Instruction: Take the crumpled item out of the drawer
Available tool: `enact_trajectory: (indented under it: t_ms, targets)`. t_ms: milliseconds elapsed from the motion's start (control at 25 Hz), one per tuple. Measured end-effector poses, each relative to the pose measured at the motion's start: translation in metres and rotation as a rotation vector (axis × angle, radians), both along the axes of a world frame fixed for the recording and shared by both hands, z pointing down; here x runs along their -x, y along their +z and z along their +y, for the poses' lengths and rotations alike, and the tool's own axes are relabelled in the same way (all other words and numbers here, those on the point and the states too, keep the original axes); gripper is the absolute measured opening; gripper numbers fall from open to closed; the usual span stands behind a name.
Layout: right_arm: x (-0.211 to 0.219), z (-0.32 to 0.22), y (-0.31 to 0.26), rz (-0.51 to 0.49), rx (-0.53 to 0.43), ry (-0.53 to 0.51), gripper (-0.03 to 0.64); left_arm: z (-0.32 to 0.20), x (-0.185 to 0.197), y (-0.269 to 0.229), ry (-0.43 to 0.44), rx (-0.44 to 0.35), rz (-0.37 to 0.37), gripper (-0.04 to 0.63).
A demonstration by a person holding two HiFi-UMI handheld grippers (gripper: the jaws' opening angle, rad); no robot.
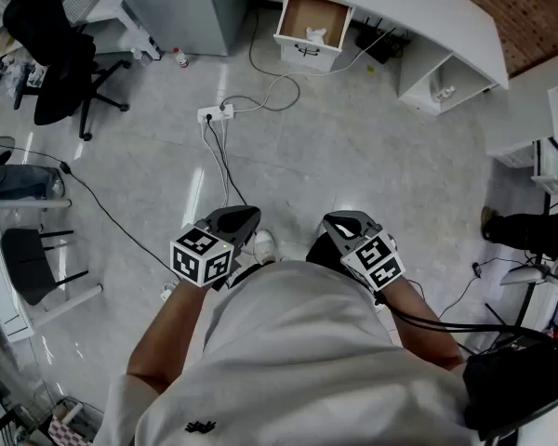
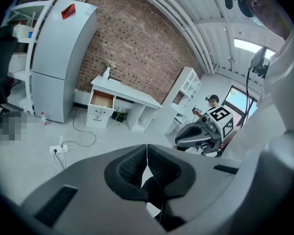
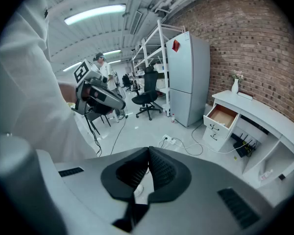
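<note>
Across the floor stands a white desk (image 1: 418,7) with its top drawer (image 1: 311,19) pulled open. A small crumpled white item (image 1: 315,35) lies at the drawer's front edge. The same open drawer (image 2: 102,100) shows far off in the left gripper view, and the drawer (image 3: 221,115) also shows in the right gripper view. My left gripper (image 1: 245,217) and right gripper (image 1: 338,223) are held close to my body, far from the desk. Both are shut with nothing between the jaws. The left gripper (image 2: 147,153) and right gripper (image 3: 148,155) have their pads touching.
A power strip (image 1: 215,112) with trailing cables (image 1: 225,170) lies on the floor between me and the desk. A black office chair (image 1: 60,59) stands at the left, a grey fridge (image 1: 181,3) at the back. Another person (image 3: 104,70) stands farther off.
</note>
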State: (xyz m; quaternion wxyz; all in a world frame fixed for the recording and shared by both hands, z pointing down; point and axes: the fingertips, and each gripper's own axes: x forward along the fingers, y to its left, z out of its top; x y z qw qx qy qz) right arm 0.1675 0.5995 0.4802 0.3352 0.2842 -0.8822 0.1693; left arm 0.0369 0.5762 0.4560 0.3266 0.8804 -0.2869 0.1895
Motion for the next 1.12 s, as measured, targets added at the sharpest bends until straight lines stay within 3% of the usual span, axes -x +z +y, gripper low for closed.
enact_trajectory:
  t_ms: [200, 480, 640, 880, 1120]
  targets:
    - [-0.006, -0.018, 0.003, 0.002, 0.012, 0.019, 0.029, -0.027, 0.000, 0.016, 0.010, 0.024, -0.033, 0.025]
    - [-0.052, -0.085, 0.001, -0.022, 0.004, 0.019, 0.029, -0.089, -0.083, -0.016, 0.074, -0.048, -0.034, 0.025]
    - [-0.068, -0.127, 0.002, -0.053, -0.003, -0.001, 0.029, -0.124, -0.108, -0.020, 0.069, -0.059, -0.038, 0.025]
    - [-0.076, -0.182, 0.019, -0.073, 0.033, 0.047, 0.032, -0.172, -0.111, -0.016, 0.053, -0.037, -0.045, 0.025]
    - [-0.052, -0.270, 0.027, -0.057, 0.029, 0.103, 0.072, -0.259, -0.081, -0.006, 0.085, -0.044, -0.029, 0.026]
